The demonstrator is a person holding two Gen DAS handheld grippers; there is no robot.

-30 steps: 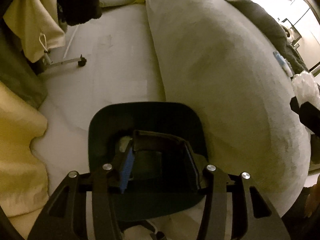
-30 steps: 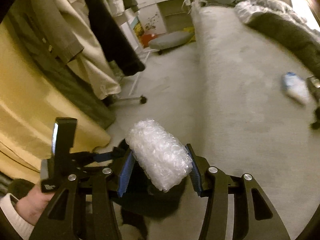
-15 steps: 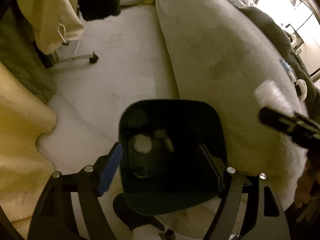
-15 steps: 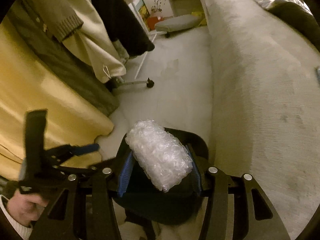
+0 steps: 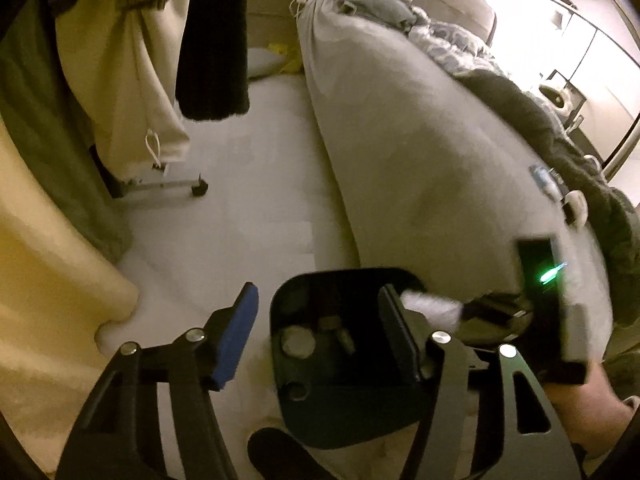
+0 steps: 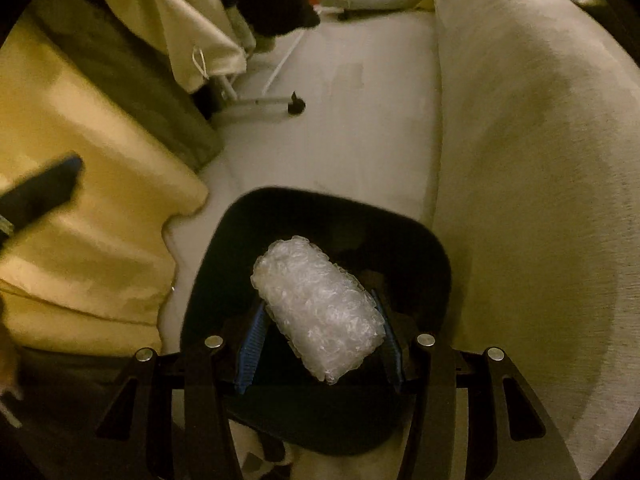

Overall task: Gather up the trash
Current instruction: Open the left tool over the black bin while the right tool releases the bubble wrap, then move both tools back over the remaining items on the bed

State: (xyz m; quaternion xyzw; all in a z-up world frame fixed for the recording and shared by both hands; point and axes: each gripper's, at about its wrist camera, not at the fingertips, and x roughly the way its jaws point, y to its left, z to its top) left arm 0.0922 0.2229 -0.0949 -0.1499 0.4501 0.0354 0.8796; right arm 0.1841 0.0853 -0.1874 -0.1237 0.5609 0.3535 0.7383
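1. Left wrist view: the left tool (image 5: 316,332) is closing with nothing between its pads. It hangs over the bin (image 5: 348,360) on the floor (image 5: 248,216) by the bed (image 5: 432,168). Bits of trash already lie in the bin. The right tool (image 5: 460,312) comes in from the right with the white wrap (image 5: 430,306) at the bin's edge
2. Right wrist view: the right tool (image 6: 316,332) squeezes the wrap (image 6: 316,312) between its blue pads (image 6: 252,336). The wrap is right over the open bin (image 6: 224,280), so I think it can drop straight in

Grey bed (image 5: 432,168), hanging clothes (image 5: 152,80), yellow curtain (image 6: 80,208), pale carpet (image 5: 240,208), rack w/ caster (image 6: 296,107)
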